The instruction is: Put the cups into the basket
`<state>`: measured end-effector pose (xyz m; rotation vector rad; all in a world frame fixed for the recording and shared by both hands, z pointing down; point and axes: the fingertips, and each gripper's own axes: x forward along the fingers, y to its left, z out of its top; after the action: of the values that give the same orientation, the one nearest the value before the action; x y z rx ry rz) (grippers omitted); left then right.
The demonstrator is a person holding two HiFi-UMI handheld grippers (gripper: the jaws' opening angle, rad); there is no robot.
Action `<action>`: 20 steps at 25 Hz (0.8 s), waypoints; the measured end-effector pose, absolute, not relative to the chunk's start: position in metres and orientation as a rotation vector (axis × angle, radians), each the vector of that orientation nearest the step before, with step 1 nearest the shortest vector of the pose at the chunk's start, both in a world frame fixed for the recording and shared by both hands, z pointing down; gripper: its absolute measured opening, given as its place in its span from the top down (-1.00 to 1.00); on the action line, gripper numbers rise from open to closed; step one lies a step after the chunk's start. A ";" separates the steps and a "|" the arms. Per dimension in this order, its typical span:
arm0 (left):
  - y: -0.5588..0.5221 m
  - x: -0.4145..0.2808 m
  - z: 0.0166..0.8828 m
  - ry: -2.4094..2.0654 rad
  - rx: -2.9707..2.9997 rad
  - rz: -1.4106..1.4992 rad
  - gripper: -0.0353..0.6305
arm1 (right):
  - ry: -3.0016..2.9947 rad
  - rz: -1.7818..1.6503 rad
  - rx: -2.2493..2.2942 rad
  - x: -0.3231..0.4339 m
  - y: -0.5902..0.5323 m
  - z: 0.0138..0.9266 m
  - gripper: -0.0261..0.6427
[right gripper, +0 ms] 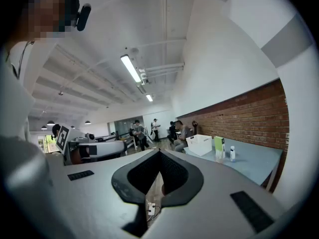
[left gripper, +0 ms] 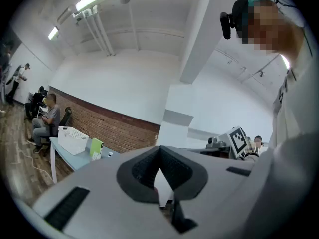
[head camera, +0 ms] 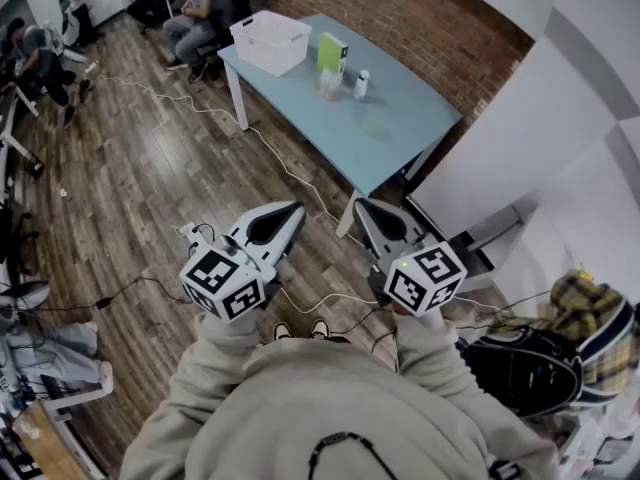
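Observation:
The white basket [head camera: 270,40] stands at the far end of a light blue table [head camera: 410,128], well ahead of me. A clear cup [head camera: 328,86] sits by a green box [head camera: 331,52], and a second faint clear cup [head camera: 375,123] stands nearer on the tabletop. My left gripper [head camera: 292,211] and right gripper [head camera: 364,208] are held side by side over the wooden floor, short of the table. Both have their jaws together with nothing between them. The basket [left gripper: 73,138] shows small in the left gripper view, and the basket [right gripper: 202,144] also appears in the right gripper view.
A small white bottle [head camera: 361,84] stands beside the green box. White cables [head camera: 290,173] trail across the floor between me and the table. People sit beyond the table's far end [head camera: 195,13]. A brick wall [head camera: 420,18] runs behind the table; a dark bag [head camera: 525,368] lies at my right.

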<state>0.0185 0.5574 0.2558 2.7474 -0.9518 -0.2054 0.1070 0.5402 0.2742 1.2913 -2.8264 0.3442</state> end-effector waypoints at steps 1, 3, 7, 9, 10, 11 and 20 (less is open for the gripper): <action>0.556 0.019 0.253 -0.949 2.752 -0.207 0.90 | -2.827 0.335 1.289 0.106 0.540 0.272 0.89; 0.555 0.020 0.249 -0.945 2.763 -0.209 0.90 | -2.827 0.323 1.285 0.105 0.539 0.268 0.89; 0.555 0.023 0.246 -0.940 2.791 -0.211 0.90 | -2.828 0.325 1.299 0.105 0.538 0.268 0.89; 0.557 0.023 0.248 -0.952 2.803 -0.214 0.90 | -2.832 0.315 1.292 0.105 0.542 0.269 0.89; 0.558 0.022 0.249 -0.969 2.809 -0.212 0.90 | -2.839 0.314 1.277 0.104 0.544 0.270 0.89; 0.557 0.022 0.250 -0.988 2.813 -0.207 0.90 | -2.851 0.319 1.258 0.103 0.545 0.270 0.89; 0.551 0.017 0.246 -0.981 2.742 -0.314 0.90 | -2.836 0.400 1.281 0.116 0.541 0.280 0.89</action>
<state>0.0175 0.5507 0.2462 2.7417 -0.9807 -0.3140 0.1162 0.5409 0.2799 1.2810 -2.8359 0.4003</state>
